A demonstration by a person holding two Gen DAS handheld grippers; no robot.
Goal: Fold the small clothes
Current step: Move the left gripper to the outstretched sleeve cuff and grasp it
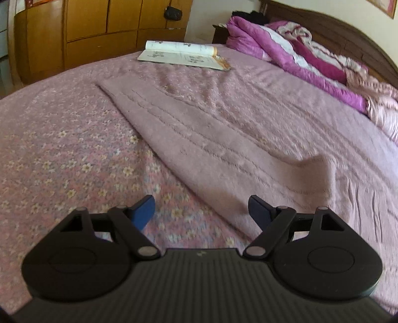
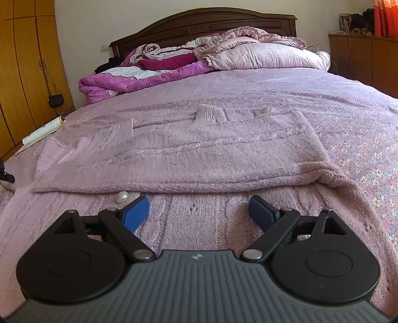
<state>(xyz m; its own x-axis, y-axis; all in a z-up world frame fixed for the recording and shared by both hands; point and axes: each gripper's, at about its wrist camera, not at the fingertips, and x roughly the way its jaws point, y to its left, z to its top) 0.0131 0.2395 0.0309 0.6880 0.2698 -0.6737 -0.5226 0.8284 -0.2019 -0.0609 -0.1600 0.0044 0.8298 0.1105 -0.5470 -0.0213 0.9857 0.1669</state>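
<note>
Pink knit, fuzzy and ribbed: a sweater (image 2: 204, 154) lies spread on a bed (image 2: 360, 139), already partly folded, with one layer doubled over another so that a thick folded edge runs across just ahead of the right tongs (image 2: 199, 211). A small pearl-like button (image 2: 122, 197) peeks out from under that edge. The lower layer extends toward the camera beneath the tongs, which suggests the next fold has not yet been made.

The right tongs hang open above the knit, blue tips apart, gripping nothing. The left tongs (image 1: 201, 211) are also open and empty, hovering over the sweater's (image 1: 199, 139) left border where it meets the floral bedspread (image 1: 62, 154). From that side, one far corner of the knit stands up in a small peak. Both tongs seem placed at the near edge to take hold of it for the next fold.

Farther off, an open book (image 1: 181, 54) lies on the bed. A magenta quilt (image 2: 139, 77) and a checked pillow (image 2: 268, 56) are heaped against the dark wooden headboard (image 2: 204, 22). Wooden wardrobes (image 1: 87, 32) stand beside the bed.
</note>
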